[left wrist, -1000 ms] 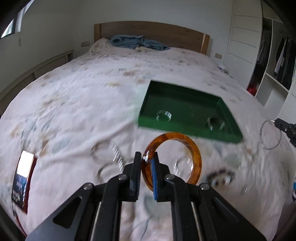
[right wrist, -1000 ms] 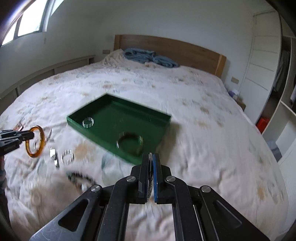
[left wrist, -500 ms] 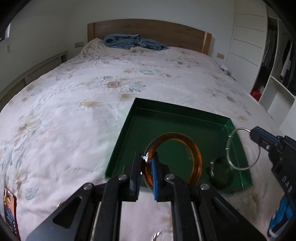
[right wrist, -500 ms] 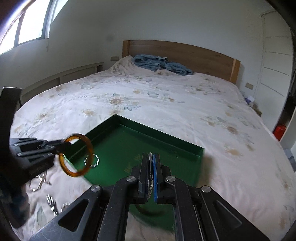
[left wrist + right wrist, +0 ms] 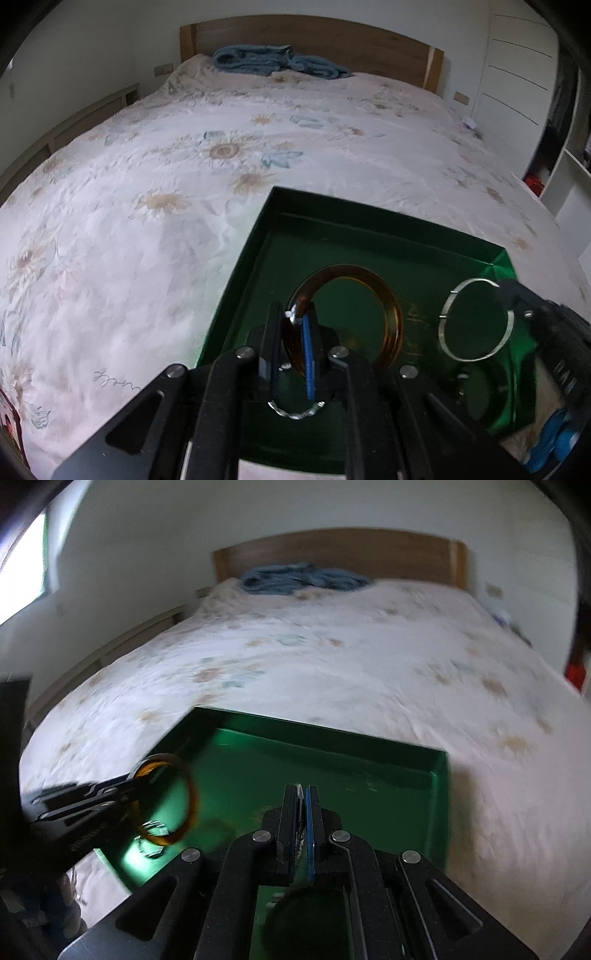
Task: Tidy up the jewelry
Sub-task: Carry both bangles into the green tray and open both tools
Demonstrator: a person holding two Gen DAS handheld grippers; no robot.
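Note:
My left gripper is shut on an amber bangle and holds it upright over the green tray. The left gripper and bangle also show in the right wrist view. My right gripper is shut on a thin silver ring, seen edge-on between its pads, also over the tray. A small silver ring and a dark round bangle lie in the tray.
The tray rests on a white floral bedspread. A folded blue towel lies by the wooden headboard. White wardrobes stand at the right.
Both grippers have moved forward from the loose jewelry on the bedspread to above the tray, each still holding its ring. They have lowered closer to the tray floor.

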